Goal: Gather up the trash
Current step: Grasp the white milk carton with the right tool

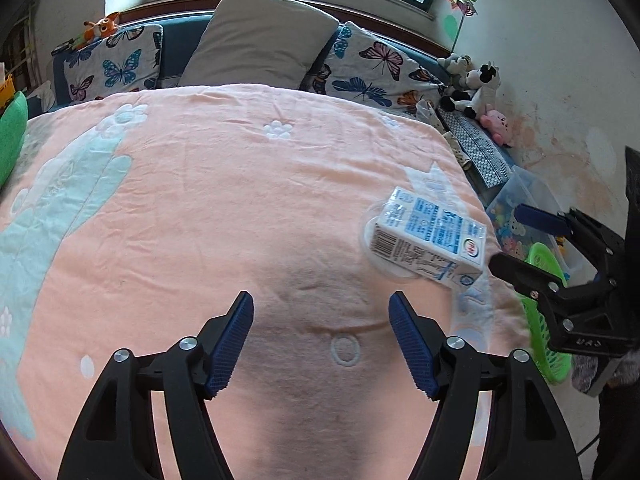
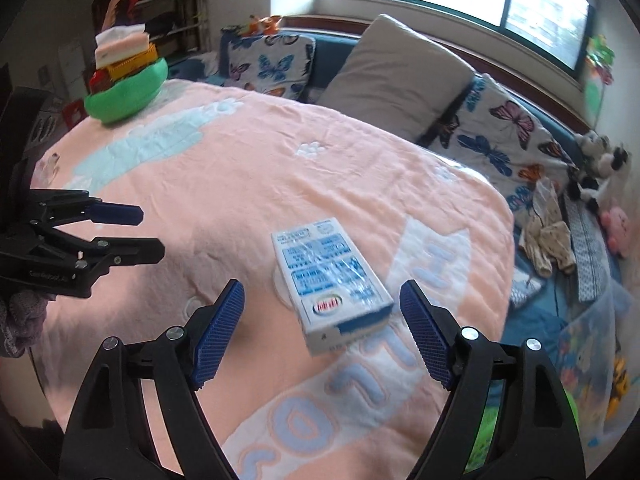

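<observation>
On pink blanket (image 2: pixel 248 184), milk carton (image 2: pixel 330 280) flat, lengthwise toward right fingers (image 2: pixel 322 334), parted, empty

pink blanket (image 1: pixel 240 208) lies bare from 9 to 12 o'clock of the milk carton (image 1: pixel 428 240). green basket (image 1: pixel 540 320) crowds the bed edge at 4 o'clock. pillows (image 1: pixel 260 36) wall off 12; green bowl (image 2: pixel 128 88) stands well apart at 10.

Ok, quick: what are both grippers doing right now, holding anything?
Left gripper: open, holding nothing, only the blanket beneath it.
Right gripper: open, holding nothing; the milk carton lies between its fingers, untouched.
</observation>
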Tool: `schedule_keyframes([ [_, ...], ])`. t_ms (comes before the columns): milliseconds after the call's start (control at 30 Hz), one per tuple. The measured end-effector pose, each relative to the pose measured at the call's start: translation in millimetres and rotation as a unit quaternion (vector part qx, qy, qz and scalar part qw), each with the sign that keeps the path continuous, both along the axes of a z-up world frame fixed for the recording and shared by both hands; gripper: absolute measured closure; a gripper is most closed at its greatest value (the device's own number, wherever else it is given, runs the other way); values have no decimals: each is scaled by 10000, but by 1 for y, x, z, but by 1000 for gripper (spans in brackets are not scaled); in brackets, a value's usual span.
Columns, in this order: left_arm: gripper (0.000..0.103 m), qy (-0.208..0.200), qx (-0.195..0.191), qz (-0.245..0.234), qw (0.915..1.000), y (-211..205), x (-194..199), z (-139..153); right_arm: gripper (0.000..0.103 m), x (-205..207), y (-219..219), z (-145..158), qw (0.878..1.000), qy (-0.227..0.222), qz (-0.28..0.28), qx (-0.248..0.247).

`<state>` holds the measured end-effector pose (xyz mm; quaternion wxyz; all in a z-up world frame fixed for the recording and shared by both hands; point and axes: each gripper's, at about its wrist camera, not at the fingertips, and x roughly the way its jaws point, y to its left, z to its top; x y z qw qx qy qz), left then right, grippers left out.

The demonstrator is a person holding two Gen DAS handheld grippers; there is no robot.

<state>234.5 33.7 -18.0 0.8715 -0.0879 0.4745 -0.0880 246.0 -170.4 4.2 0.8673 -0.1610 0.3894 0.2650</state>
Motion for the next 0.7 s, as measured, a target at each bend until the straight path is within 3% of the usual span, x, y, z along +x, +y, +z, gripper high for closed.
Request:
schedule_keyframes([
  [300,33,144,-16,34,9999,9,16,-17,23,38,29,-29,9961,93,544,-692],
  [700,29,229,13,-55,9997,6,27,-32,20,63,41,-51,9921,385,811,-874],
])
